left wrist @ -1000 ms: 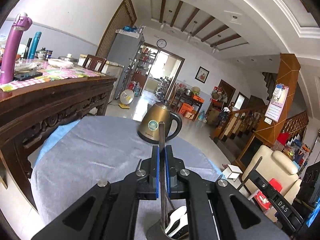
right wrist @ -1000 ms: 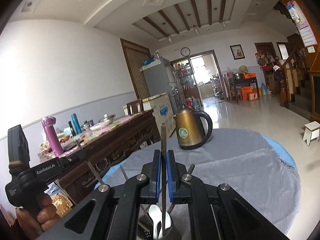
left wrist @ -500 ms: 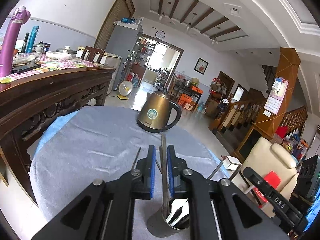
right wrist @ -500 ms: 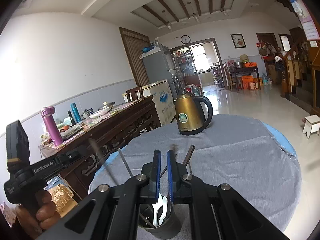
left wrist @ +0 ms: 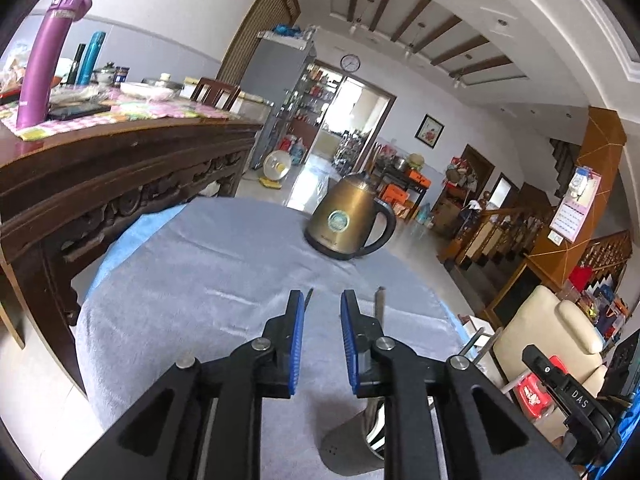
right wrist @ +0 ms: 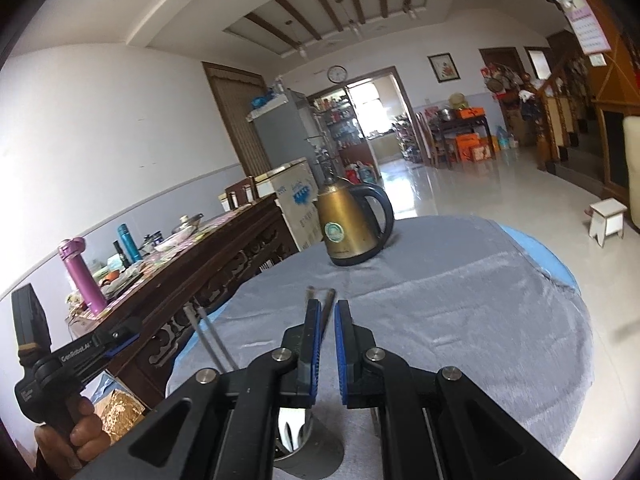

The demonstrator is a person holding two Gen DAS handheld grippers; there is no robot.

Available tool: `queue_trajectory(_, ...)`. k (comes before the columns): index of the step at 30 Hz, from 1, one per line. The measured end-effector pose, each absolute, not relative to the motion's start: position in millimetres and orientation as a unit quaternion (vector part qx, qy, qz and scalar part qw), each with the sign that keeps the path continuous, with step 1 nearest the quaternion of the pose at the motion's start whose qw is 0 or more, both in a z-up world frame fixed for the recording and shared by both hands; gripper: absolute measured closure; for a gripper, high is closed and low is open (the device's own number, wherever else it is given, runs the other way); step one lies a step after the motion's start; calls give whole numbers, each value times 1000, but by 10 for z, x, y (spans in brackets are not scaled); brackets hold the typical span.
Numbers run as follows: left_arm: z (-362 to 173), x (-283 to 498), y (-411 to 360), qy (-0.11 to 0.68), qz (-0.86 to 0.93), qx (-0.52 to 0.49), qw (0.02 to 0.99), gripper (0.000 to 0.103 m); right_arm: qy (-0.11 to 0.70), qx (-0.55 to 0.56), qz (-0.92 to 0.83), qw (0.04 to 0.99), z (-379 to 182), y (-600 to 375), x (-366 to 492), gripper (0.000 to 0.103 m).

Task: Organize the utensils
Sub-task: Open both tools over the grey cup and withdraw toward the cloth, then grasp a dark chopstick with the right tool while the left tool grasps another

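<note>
A brass-coloured kettle (left wrist: 347, 222) is seen on the grey tablecloth (left wrist: 192, 280); left of the kettle, a purple flask (left wrist: 48, 56) is stood on what seems a carved sideboard (left wrist: 120, 172).

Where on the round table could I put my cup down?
The grey cloth-covered round table is bare between the gold electric kettle and the grey metal utensil cup, and along its right side. It is crowded at the near edge, where both open hand-held grippers, left and right, hover over the cup.
</note>
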State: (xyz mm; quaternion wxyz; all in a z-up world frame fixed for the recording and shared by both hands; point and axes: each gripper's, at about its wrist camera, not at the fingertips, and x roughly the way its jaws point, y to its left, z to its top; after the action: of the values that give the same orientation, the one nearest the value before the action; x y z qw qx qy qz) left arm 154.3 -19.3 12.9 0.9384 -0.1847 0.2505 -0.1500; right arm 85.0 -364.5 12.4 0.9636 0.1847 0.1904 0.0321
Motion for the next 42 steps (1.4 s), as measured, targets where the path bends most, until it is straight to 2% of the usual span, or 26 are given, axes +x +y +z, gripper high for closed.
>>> queue_trajectory(3,59,1596,-187,263,-145,-184,936,82,197,197,28,960,79,-3718,879,95)
queue_trajectory(7,-27,1651,-184,276,-135,-180,935,69,206,207,22,956,8,-3780,918,94)
queue_trajectory(15,-171,1754,-206,300,-99,-147,937,68,232,231,14,945,-161,-3873,1018,90)
queue_trajectory(26,-310,1844,-208,325,-49,-104,939,62,260,252,9,932,-322,-3914,1126,90)
queue_trajectory(38,-471,1944,-145,360,-34,-103,927,52,302,268,2,915,-531,-3918,1265,90)
queue_trajectory(42,-583,2006,-122,383,-30,-103,918,48,330,280,-3,902,-673,-3937,1345,82)
